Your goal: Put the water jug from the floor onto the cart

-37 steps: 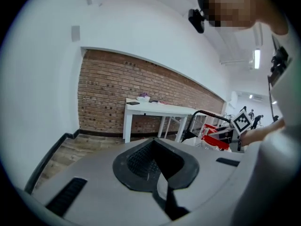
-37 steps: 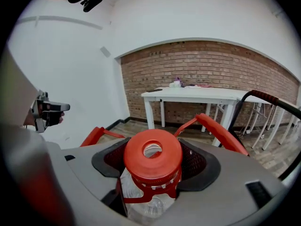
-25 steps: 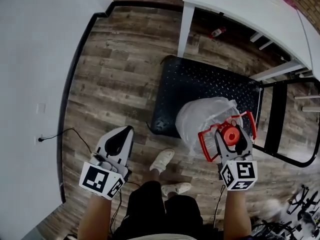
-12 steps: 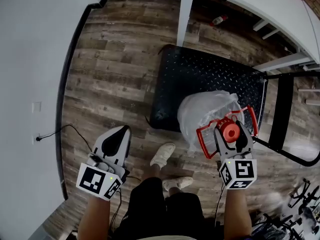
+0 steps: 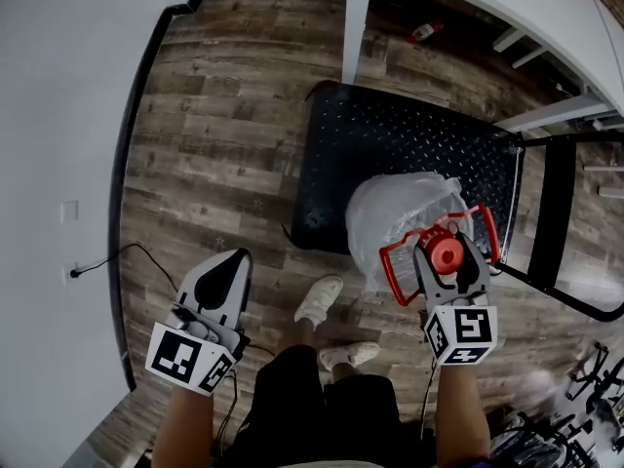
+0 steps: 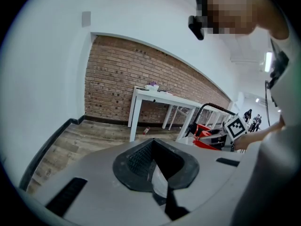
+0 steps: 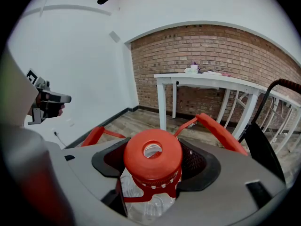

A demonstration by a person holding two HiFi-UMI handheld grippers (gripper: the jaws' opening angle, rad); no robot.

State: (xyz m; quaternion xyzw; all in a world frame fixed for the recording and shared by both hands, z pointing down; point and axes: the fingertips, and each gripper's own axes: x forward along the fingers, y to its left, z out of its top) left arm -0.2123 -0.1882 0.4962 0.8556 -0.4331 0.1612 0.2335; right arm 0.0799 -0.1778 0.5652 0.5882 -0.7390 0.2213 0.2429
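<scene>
the water jug (image 5: 398, 217) was clamped at its neck by the right gripper (image 5: 447, 257), over the near edge of the cart (image 5: 390, 144); its base was hidden. the left gripper (image 5: 230, 261) was seen closed, empty.

The clear plastic water jug with a red cap (image 5: 402, 220) is held over the near right corner of the black diamond-plate cart (image 5: 390, 144), its neck clasped between the jaws of the right gripper (image 5: 447, 259). The left gripper (image 5: 232, 261) is held left of the cart's near edge, over the wooden plank floor (image 5: 224, 115). The white table (image 5: 526, 8) is set behind the cart.
</scene>
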